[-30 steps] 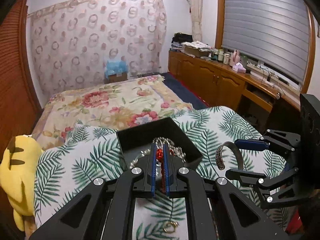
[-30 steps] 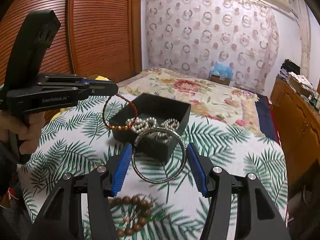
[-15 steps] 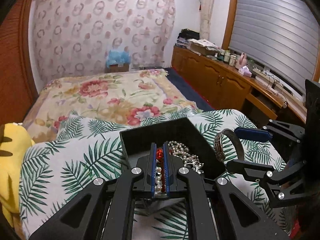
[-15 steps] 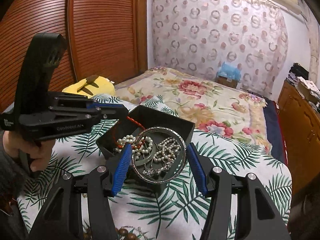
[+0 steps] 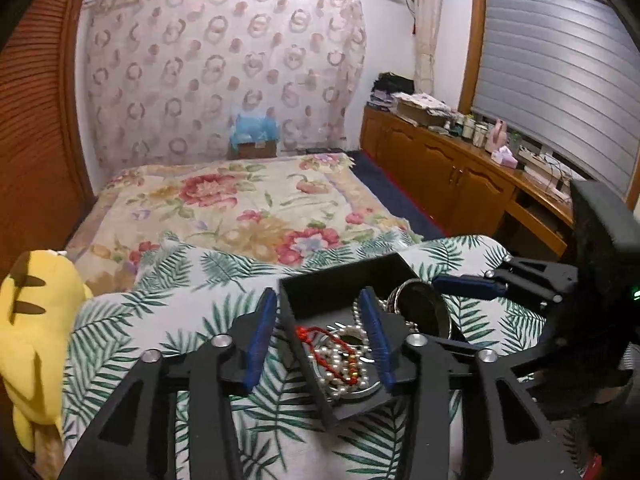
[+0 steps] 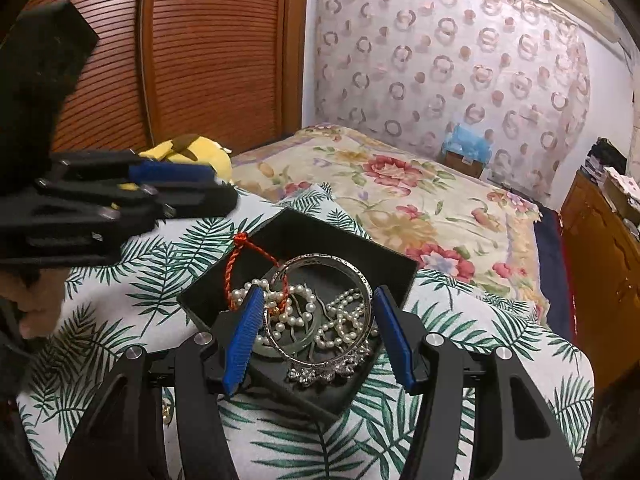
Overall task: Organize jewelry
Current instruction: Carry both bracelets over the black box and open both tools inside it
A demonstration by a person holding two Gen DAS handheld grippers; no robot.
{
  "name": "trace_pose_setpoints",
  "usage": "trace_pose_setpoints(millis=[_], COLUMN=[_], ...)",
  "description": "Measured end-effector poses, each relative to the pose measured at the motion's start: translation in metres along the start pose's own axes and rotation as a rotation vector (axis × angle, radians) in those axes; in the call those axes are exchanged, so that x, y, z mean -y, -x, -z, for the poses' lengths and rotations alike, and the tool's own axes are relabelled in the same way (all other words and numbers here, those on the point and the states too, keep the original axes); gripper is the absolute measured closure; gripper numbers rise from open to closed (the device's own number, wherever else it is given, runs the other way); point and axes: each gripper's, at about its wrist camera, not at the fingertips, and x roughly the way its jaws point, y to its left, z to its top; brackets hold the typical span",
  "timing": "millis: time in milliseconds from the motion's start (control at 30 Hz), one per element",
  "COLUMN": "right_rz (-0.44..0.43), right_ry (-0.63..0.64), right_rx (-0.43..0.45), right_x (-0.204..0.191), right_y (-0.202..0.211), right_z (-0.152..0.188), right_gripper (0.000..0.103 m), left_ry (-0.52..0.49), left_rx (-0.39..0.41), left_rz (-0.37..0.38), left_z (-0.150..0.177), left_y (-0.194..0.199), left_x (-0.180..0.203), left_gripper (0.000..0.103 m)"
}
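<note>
The black box (image 6: 344, 240) is the landmark here; it lies on a leaf-print cloth (image 6: 132, 280) and it is open at the top. Nearest to the camera, the right gripper (image 6: 316, 332) hangs over the near side of the box, and its two blue pads press on the two sides of a silver bangle (image 6: 320, 308), so it is clenched on this bangle, which stands over the jewelry inside the box. In the box under the bangle lie white pearl strands (image 6: 340, 316) and a green ring-shaped piece (image 6: 292, 344). A red cord bracelet (image 6: 236, 268) lies over the left wall of the box, with its knot on the rim and the rest falling inside onto the pearls. To the left of the box, the left gripper (image 5: 320, 336) has its jaws opening; the red cord lies below, between them, but the pads do not touch it, so it is released. Left of the box and further back, a yellow plush toy (image 5: 32, 328) sits at the edge of the cloth. Behind the box is a bed with a flower blanket (image 6: 400, 192), and far behind it a patterned curtain (image 6: 440, 72).
</note>
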Motion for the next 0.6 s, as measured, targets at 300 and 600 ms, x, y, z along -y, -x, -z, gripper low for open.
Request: trace_pose_setpoints(millis=[300, 600], right_rz=[-0.007, 0.011], right_ry=[0.014, 0.01], right_rx=[-0.046, -0.058], right_x=[-0.003, -0.002], right_y=[-0.021, -0.028], right_z=[0.0, 0.0], right_gripper=[0.044, 0.034], left_ry=[0.008, 0.019], left_rx=[0.005, -0.02], left_rz=[-0.055, -0.072], left_z=[0.007, 0.02], left_y=[0.016, 0.016], left_x=[-0.015, -0.02], left_gripper=[0.048, 0.047])
